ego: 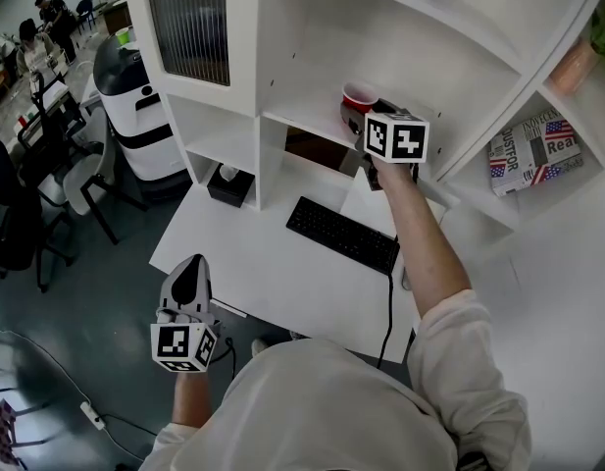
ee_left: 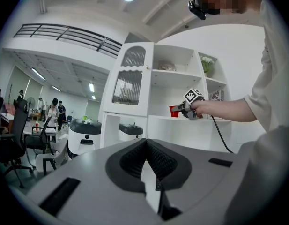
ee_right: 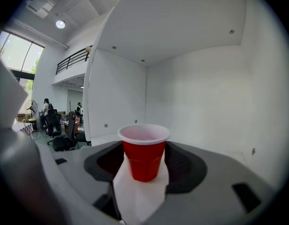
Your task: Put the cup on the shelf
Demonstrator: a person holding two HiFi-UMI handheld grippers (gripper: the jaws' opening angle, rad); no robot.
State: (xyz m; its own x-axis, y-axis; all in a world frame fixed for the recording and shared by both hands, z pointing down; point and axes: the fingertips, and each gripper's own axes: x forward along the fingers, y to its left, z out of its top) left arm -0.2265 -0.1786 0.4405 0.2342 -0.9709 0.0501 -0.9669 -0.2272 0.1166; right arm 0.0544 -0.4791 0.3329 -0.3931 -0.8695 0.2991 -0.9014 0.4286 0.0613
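Cup (ee_right: 144, 153) gripped inside a shelf bay, left hand idle

Shelving (ego: 282, 67), white and divided into open bays, fills the upper part of the head view and stands on a white table (ego: 273, 273). The right arm (ego: 429, 263) is stretched forward and nearly straight across this table. Its light sleeve ends at the elbow, and the bare forearm passes over the right end of a black keyboard (ego: 341, 234). The hand sits just behind the marker cube (ego: 396, 137), at the mouth of the middle bay, to the right of the ribbed-glass cabinet door (ego: 189, 27).

The right gripper (ego: 359, 118) reaches into that bay. Its fingers (ee_right: 181, 165) stand wide apart and clasp the red cup from both sides, just under its white rim. The cup is upright and open end up, with the bay's white walls and ceiling around it. Its base is close over the shelf board, but whether it rests there cannot be told.

The left arm hangs bent at the person's side, low and short of the table's front edge. The left gripper (ego: 189, 275) points level toward the shelving with its marker cube (ego: 182, 346) nearest the body. Its fingers (ee_left: 160, 161) are pressed together with nothing between them.
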